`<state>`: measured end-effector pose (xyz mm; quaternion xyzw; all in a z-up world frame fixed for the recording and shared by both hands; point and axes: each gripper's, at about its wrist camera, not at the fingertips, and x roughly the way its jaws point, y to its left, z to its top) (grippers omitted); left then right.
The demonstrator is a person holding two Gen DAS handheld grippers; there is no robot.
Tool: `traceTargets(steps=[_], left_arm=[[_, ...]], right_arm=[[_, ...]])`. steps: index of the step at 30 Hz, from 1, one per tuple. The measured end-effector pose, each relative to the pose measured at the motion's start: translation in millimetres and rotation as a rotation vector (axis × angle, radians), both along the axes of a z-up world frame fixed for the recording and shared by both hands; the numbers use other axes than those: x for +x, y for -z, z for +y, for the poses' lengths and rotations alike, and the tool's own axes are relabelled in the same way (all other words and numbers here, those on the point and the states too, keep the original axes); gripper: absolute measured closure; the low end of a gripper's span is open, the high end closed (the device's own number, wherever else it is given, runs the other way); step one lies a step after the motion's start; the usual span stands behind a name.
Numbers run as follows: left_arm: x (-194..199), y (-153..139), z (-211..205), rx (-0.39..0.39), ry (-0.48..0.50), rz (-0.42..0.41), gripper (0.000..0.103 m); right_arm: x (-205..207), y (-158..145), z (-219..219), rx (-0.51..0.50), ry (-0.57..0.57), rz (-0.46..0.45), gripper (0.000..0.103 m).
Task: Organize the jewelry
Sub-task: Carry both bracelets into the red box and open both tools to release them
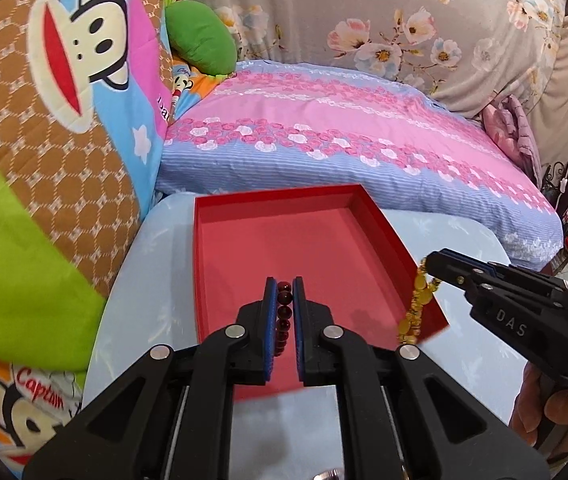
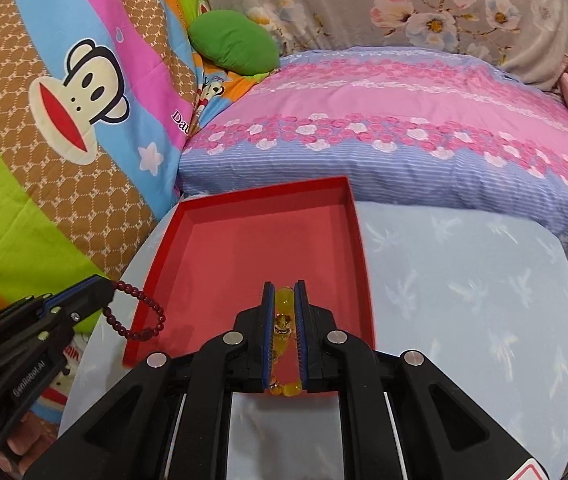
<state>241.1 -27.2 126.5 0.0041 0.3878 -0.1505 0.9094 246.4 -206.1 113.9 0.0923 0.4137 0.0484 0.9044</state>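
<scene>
Two beaded bracelets (image 2: 139, 312), maroon and yellow

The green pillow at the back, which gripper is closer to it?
Left, though neither is near. The left gripper sits over the red tray below the green pillow; the right gripper hangs off the tray's far edge.

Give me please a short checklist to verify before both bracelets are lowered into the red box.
1. Left gripper shut on the dark red bead bracelet: ok.
2. Right gripper shut on the yellow bead bracelet: ok.
3. Red box open, floor bare where visible: ok.
4. Both bracelets hang fully over the box: not ok; each loop dangles at a side wall, the dark red at the left wall, the yellow at the right.
5. Box sits flat on the light blue surface: ok.
6. The bracelets have no breaks: cannot tell.
</scene>
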Motion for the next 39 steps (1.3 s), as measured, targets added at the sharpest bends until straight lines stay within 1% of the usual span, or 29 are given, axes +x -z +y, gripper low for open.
traceTargets(steps=[4,7,11,14,17,21,23,25,27,28,29,31,32,33,36,39], left_arm=[[40,10,-7,0.022,-0.001,0.007,0.095],[70,18,-14,0.031,-0.002,0.014,0.095],[97,29,-17,0.041,-0.004,0.022,0.095],[117,44,-17,0.032,-0.010,0.060,0.095],[130,59,-16,0.043,-0.025,0.086,0.095],[140,77,-13,0.054,-0.040,0.115,0.095],[143,83,-12,0.050,-0.046,0.133,0.095],[143,84,-11,0.040,-0.044,0.134,0.094],[142,81,-11,0.052,-0.056,0.114,0.092],[141,81,-11,0.063,-0.060,0.109,0.087],[140,80,-11,0.067,-0.064,0.107,0.083],[139,78,-9,0.074,-0.080,0.103,0.061],[136,75,-7,0.072,-0.090,0.099,0.058],[134,72,-3,0.062,-0.095,0.096,0.056],[123,60,7,0.037,-0.104,0.081,0.055],[97,46,18,0.050,-0.113,0.034,0.055]], right_arm=[[46,6,9,0.022,-0.029,0.014,0.094],[74,12,17,0.021,-0.041,0.014,0.094],[108,30,18,0.033,-0.038,0.056,0.094],[124,46,15,0.013,-0.026,0.091,0.094],[136,61,8,-0.011,-0.006,0.116,0.094],[146,79,-4,-0.025,0.023,0.149,0.094],[147,85,-8,-0.025,0.032,0.167,0.093],[145,82,-8,-0.027,0.032,0.153,0.093],[142,79,-5,-0.071,0.039,0.130,0.086],[140,77,-3,-0.090,0.041,0.121,0.079],[138,76,-3,-0.100,0.041,0.114,0.074],[133,71,-3,-0.113,0.042,0.095,0.073],[129,68,-3,-0.115,0.044,0.086,0.073],[123,63,-4,-0.111,0.047,0.075,0.072],[102,46,-7,-0.099,0.050,0.038,0.068],[72,29,-7,-0.104,0.045,-0.004,0.064]])
